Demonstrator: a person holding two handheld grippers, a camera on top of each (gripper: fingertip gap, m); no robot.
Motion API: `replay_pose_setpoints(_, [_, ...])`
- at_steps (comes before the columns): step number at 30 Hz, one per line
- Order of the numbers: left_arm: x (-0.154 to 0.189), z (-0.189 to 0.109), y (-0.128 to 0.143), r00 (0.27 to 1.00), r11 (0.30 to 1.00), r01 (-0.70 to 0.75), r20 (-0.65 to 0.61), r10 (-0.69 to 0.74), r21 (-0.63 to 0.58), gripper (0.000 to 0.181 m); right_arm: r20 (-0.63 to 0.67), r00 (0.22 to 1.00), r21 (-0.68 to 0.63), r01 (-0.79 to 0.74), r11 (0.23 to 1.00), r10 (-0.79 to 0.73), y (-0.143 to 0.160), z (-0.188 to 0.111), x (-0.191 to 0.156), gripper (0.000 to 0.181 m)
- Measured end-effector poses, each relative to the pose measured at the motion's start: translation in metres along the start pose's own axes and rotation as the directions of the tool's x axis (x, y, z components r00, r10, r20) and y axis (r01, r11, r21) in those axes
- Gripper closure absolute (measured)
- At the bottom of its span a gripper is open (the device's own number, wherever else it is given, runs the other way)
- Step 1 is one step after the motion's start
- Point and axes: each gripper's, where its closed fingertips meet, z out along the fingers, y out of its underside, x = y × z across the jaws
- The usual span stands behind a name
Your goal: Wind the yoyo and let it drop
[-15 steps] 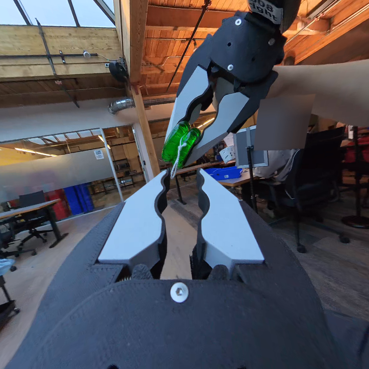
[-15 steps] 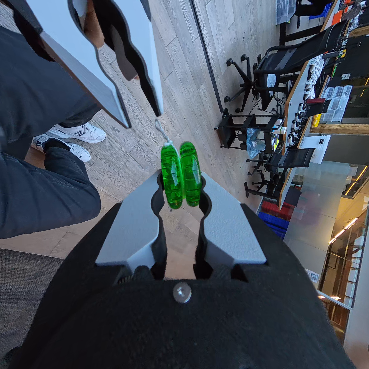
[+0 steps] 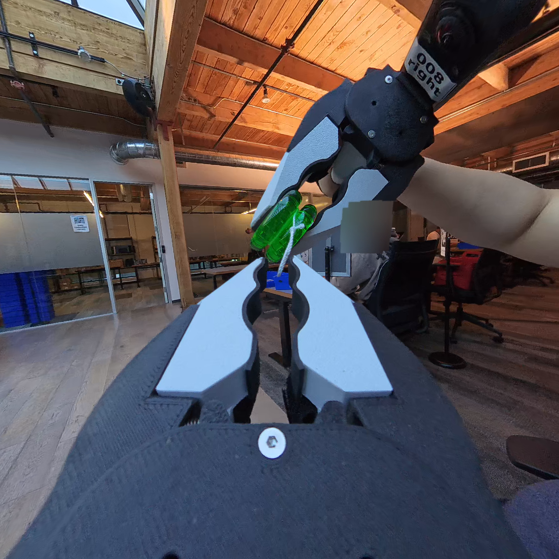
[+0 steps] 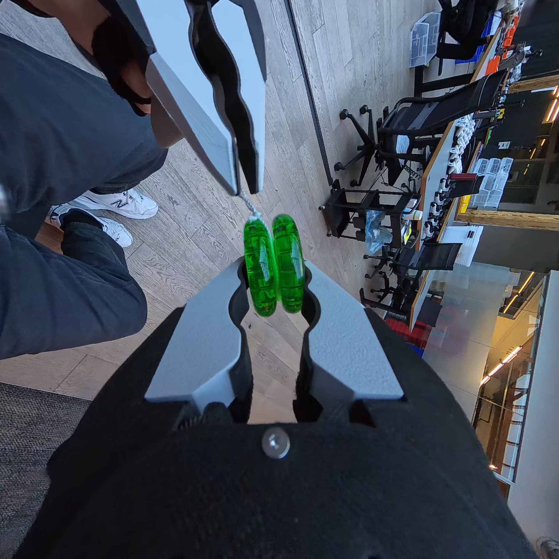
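Note:
A clear green yoyo (image 4: 273,266) sits between the fingertips of my right gripper (image 4: 275,272), which is shut on its two sides. A short white string (image 4: 249,205) runs from the yoyo up to my left gripper (image 4: 245,191), whose tips are pinched together on it. In the left wrist view, the string (image 3: 286,251) runs down from the yoyo (image 3: 279,227) into the gap between the tips of my left gripper (image 3: 277,266). The right gripper (image 3: 281,234) reaches in there from the upper right, and a bare forearm (image 3: 484,217) holds it.
Both grippers are held in the air over a wooden floor (image 4: 187,272). A person's dark trouser legs (image 4: 60,287) and white shoes (image 4: 121,202) are below on the left. Office chairs (image 4: 393,127), a black rack (image 4: 363,208) and desks (image 4: 438,169) stand to the right. A wooden post (image 3: 174,211) stands further off. There is about 4 centimetres between the tips of the two grippers.
My left gripper has turned and moved closer to the yoyo, so its tips now sit right at the string's exit. The right gripper still holds the yoyo.

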Motion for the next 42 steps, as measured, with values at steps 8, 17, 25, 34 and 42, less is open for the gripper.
replay_pose_setpoints(8, [0.001,0.000,0.002,0.999,0.999,-0.033,0.005,0.034,-0.019,0.181,-0.001,1.000,0.019,0.014,1.000,-0.014,-0.004,-0.003,-0.003,0.152])
replay_pose_setpoints(17, [-0.012,-0.003,0.006,0.996,0.997,-0.045,0.078,0.049,-0.055,0.181,-0.139,0.980,0.015,0.147,0.989,-0.143,-0.009,-0.009,0.005,0.152])
replay_pose_setpoints(25, [-0.030,-0.008,0.006,0.934,0.971,-0.201,0.275,0.230,-0.129,0.181,-0.235,0.931,0.002,0.289,0.957,-0.281,-0.032,-0.016,-0.009,0.153])
replay_pose_setpoints(34, [-0.038,-0.018,-0.012,0.923,0.982,-0.187,0.341,0.179,-0.012,0.181,-0.314,0.872,-0.039,0.384,0.923,-0.376,-0.052,-0.022,-0.020,0.152])
replay_pose_setpoints(42, [-0.030,-0.021,-0.025,0.946,0.981,-0.164,0.298,0.128,0.100,0.173,-0.348,0.850,-0.068,0.399,0.915,-0.396,-0.059,-0.023,-0.018,0.152])
